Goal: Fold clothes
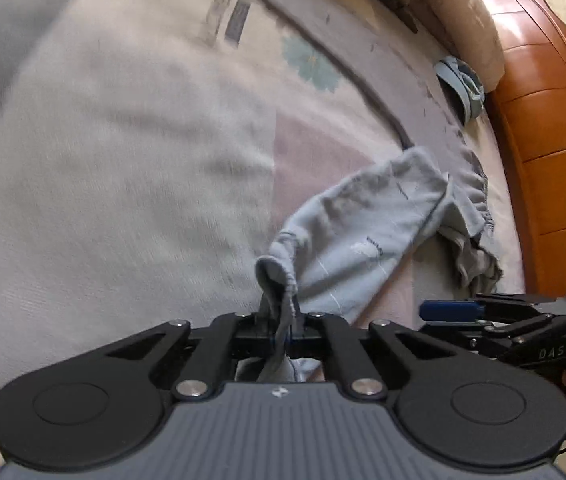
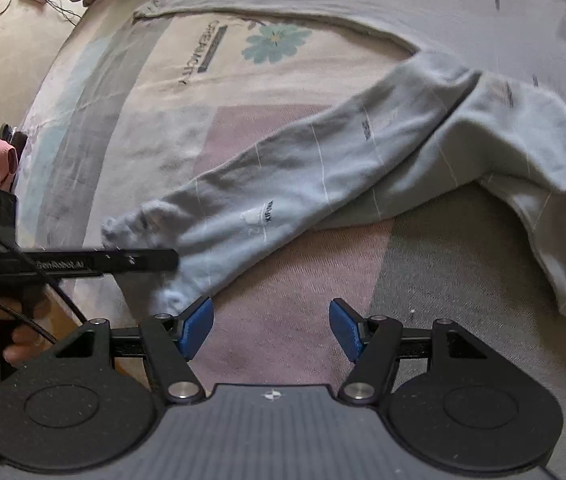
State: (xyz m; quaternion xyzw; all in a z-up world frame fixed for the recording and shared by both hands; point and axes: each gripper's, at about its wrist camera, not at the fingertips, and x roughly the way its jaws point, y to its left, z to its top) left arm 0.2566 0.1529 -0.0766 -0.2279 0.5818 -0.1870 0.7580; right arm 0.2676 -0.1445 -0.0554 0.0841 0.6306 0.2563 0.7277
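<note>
Grey-blue cloth, the cuff of a pair of trousers (image 1: 347, 224), is bunched between the pressed-together jaws of the left gripper (image 1: 281, 334): the fabric runs up out of the pinch and on toward the far right of the bed (image 1: 103, 184). From the right wrist view the trousers (image 2: 283, 184) lie in a long slant across the patterned bedsheet, one leg end near the left edge of the bed, the waist end heaped toward the right. To the right of that leg end, the right gripper (image 2: 271, 326) hangs over bare sheet with its blue pads (image 2: 197, 330) spread wide and nothing between them.

By the look of it, the step in hand is taking hold of the garment before the first fold; one end is caught, the other is not. The next move probably calls for the right gripper to reach a matching hem or the second leg, so both ends can be lifted and laid over evenly.

Hard to read: the waist end runs off the right side of the picture, the second leg is tucked under the first, and the left wrist view is smeared. How deep the cuff sits in the pinch cannot be told.
</note>
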